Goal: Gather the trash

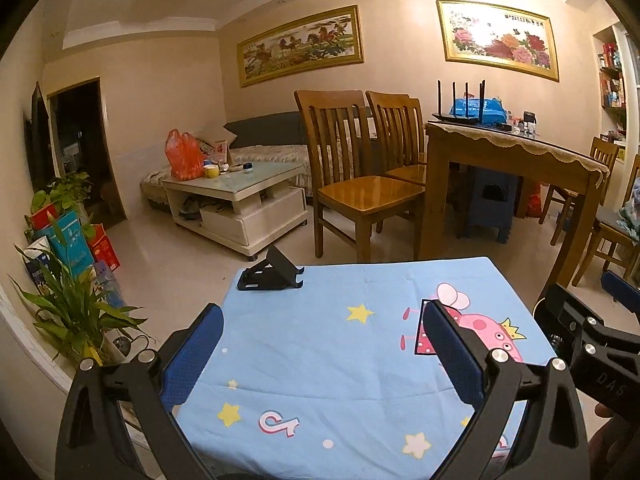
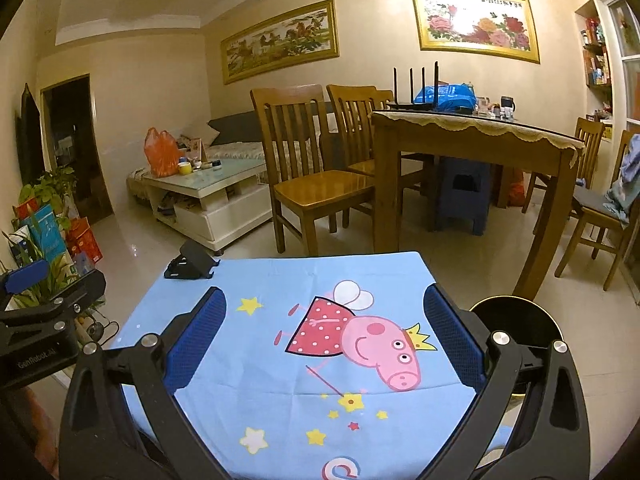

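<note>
The left gripper (image 1: 322,344) and the right gripper (image 2: 326,340) both hung over a small worktop (image 2: 280,276) with a blue cartoon cloth on it. Each one had its fingers spread wide with nothing between them. They sat side by side, and both pointed out across the cloth to the room. That looked like a ready pose, with the fingers open so they could grab something fast.

No trash showed on the cloth. The only thing on it was a black stand (image 1: 270,270), at the far left corner, well apart from both grippers. It looked folded up like a little tent. It was probably not trash.

Down by the right side of the worktop sat a round black bin (image 2: 516,320) with a gold rim. In the right view it was just past the right fingers (image 2: 452,336). It was likely put there so trash could drop straight in.

The trash itself could not be seen. It may have been out of view or farther off, maybe on the low table (image 1: 256,176), where an orange bag (image 1: 183,156) and small jars stood.
</note>
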`<action>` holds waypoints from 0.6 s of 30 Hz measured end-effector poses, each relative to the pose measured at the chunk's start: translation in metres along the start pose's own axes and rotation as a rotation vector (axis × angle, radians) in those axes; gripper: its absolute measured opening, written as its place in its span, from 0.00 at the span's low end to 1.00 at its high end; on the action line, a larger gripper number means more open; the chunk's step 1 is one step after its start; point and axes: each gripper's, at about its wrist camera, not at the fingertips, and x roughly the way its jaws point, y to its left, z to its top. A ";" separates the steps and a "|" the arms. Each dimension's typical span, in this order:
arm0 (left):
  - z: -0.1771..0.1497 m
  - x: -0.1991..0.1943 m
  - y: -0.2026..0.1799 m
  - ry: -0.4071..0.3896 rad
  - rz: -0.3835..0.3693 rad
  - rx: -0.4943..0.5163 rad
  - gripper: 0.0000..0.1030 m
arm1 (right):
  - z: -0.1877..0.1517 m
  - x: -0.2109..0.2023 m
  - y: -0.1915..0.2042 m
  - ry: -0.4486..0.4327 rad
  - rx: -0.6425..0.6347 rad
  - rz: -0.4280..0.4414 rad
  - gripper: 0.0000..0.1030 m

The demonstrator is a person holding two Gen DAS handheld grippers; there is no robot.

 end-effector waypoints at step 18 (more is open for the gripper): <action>-0.001 0.009 0.006 0.020 -0.014 0.000 0.94 | -0.001 0.001 0.000 -0.003 0.003 0.006 0.95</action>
